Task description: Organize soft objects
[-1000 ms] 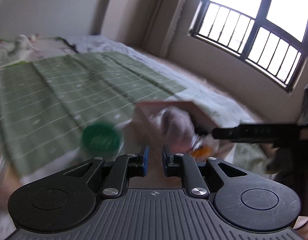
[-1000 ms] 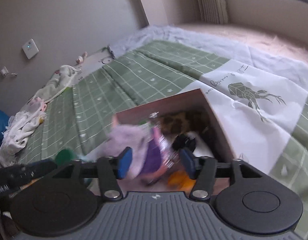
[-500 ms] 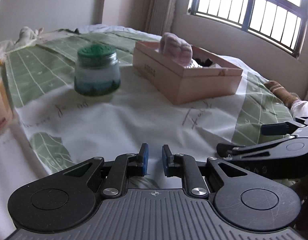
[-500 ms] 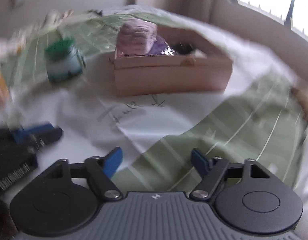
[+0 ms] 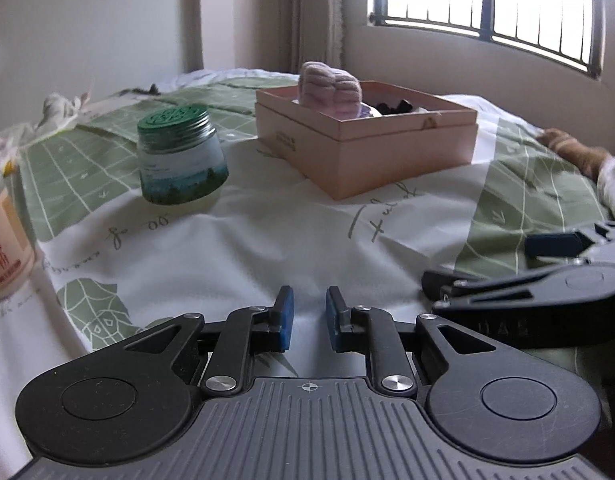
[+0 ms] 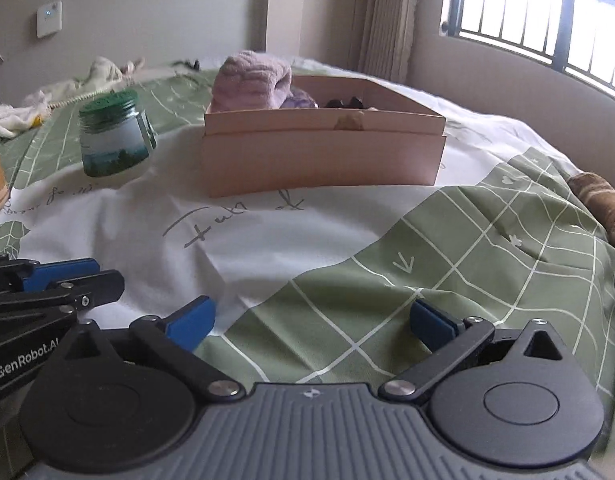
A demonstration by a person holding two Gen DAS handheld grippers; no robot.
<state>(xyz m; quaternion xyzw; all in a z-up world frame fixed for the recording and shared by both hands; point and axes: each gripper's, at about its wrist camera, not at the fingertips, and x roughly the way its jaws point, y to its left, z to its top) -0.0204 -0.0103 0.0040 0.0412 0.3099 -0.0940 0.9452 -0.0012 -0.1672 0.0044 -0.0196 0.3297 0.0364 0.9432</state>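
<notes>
A pink cardboard box point(image 5: 387, 152) point(image 6: 323, 156) stands on the bed. A purple fluffy soft item point(image 5: 330, 89) point(image 6: 251, 82) sticks up from its left end, with dark items beside it inside. My left gripper point(image 5: 306, 317) is low over the bedspread, well in front of the box, its jaws nearly together with a narrow gap and nothing between them. My right gripper point(image 6: 311, 318) is open and empty, low over the bedspread, to the right of the left one. A brown soft item point(image 5: 575, 150) point(image 6: 599, 198) lies on the bed at the right.
A glass jar with a green lid point(image 5: 179, 156) point(image 6: 113, 140) stands left of the box. A peach bottle point(image 5: 3, 240) is at the far left. Crumpled white cloth point(image 6: 55, 92) lies at the back left. A barred window point(image 5: 527, 12) is behind.
Both grippers have drawn back from above the box to low over the bedspread. The right gripper let go of the purple soft item, which now rests in the box.
</notes>
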